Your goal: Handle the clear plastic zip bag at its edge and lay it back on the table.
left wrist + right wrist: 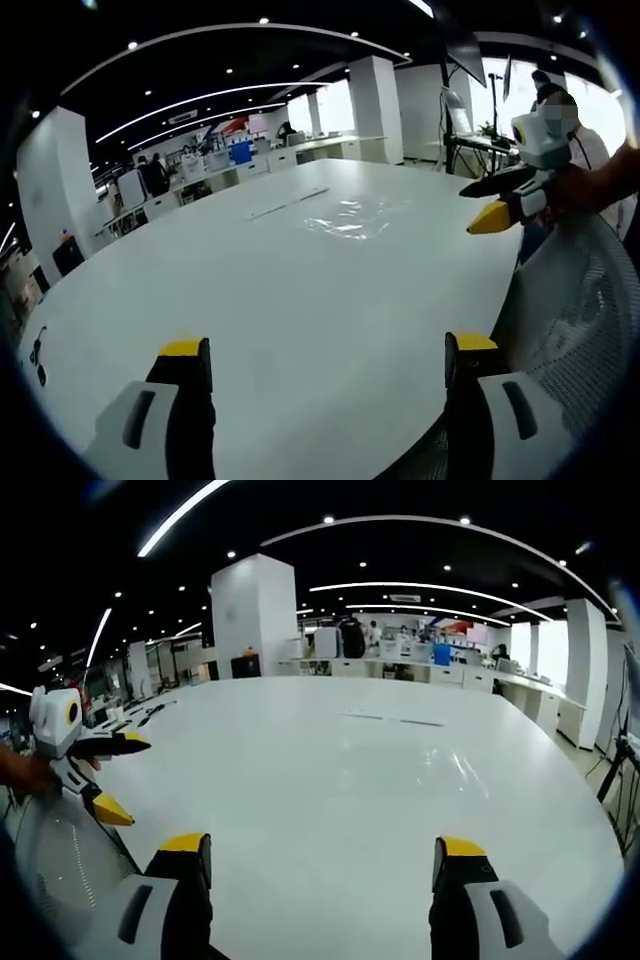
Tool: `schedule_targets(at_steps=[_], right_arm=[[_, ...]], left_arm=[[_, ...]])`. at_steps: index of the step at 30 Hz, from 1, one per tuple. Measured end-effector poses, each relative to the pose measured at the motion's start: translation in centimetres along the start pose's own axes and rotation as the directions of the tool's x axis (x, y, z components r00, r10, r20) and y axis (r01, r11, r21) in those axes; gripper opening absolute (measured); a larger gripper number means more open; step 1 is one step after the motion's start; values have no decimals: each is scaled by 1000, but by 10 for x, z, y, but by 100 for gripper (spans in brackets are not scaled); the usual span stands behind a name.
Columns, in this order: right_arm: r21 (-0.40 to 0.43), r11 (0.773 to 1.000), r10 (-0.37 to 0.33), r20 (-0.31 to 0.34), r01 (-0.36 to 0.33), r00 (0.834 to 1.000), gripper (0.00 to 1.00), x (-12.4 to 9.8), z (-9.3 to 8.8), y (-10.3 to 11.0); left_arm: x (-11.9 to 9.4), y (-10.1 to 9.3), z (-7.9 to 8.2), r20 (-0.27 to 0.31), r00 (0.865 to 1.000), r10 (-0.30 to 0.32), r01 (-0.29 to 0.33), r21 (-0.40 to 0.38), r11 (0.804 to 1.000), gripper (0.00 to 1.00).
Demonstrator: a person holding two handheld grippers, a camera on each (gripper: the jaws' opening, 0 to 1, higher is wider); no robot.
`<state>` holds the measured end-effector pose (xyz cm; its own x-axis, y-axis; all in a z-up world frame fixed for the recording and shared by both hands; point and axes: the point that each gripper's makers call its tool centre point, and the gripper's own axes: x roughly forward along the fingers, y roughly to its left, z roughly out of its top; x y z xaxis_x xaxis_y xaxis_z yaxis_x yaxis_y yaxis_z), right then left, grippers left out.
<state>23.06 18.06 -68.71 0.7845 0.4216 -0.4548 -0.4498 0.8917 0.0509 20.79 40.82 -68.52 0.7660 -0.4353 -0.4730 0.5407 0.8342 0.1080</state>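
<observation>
The left gripper (327, 362), grey and black with yellow-tipped jaws, has its jaws spread wide with nothing between them. The right gripper (325, 860), of the same make, is likewise spread wide and holds nothing. In the left gripper view, a person's hand (585, 185) grips the right gripper, its jaws parted, pointing left.

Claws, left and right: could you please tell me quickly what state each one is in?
Left claw: open, holding nothing, above the white table.
Right claw: open, holding nothing.
</observation>
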Motion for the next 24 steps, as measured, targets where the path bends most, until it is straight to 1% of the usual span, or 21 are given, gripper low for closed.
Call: schedule_targets(at_steps=[3, 5, 6, 7, 10, 11, 14, 16, 17, 21, 22, 23, 24], right_arm=[[-3, 1000, 3, -6, -3, 1000, 90, 1, -1, 0], [-6, 1000, 4, -8, -4, 1000, 90, 1, -2, -1], [-7, 1000, 5, -13, -5, 1000, 90, 1, -2, -1], [-7, 1000, 5, -14, -5, 1000, 90, 1, -3, 0], [-14, 1000, 5, -16, -6, 1000, 90, 1, -2, 0], [-13, 1000, 6, -16, -6, 1000, 91, 1, -2, -1], [8, 1000, 25, -67, -25, 997, 91, 4, -10, -1], [3, 1000, 30, -60, -30, 998, 91, 5, -7, -2], [-15, 999, 33, -64, -34, 997, 91, 8, -6, -3], [-20, 998, 50, -68, -51, 996, 90, 18, -1, -6], [-34, 998, 59, -77, -62, 995, 90, 23, 1, -5], [-45, 995, 85, -85, -89, 993, 89, 27, 2, -3], [-56, 993, 98, -90, -104, 991, 87, 30, 3, -1]], left_arm=[[2, 3, -1, 4, 1000, 3, -3, -6, 1000, 95], [2, 6, 0, 11, 1000, 4, -4, -24, 1000, 95], [3, 7, -2, 0, 1000, 6, -6, -20, 1000, 95], [3, 10, -8, -30, 999, 12, -11, 9, 1000, 94], [3, 6, -4, -14, 1000, -16, 16, -5, 1000, 93], [3, 6, -4, -14, 1000, -17, 17, -6, 1000, 94], [3, 7, -3, -24, 999, -29, 28, -16, 999, 95], [3, 8, -1, -20, 999, -33, 33, -20, 999, 95], [3, 9, -4, -37, 999, -36, 34, -34, 999, 95], [4, 8, -4, -44, 998, -51, 49, -43, 998, 96], [4, 7, -5, -56, 997, -60, 58, -39, 998, 98], [4, 5, -4, -63, 996, -69, 67, -35, 997, 99], [4, 4, -2, -60, 995, -75, 73, -31, 997, 99]])
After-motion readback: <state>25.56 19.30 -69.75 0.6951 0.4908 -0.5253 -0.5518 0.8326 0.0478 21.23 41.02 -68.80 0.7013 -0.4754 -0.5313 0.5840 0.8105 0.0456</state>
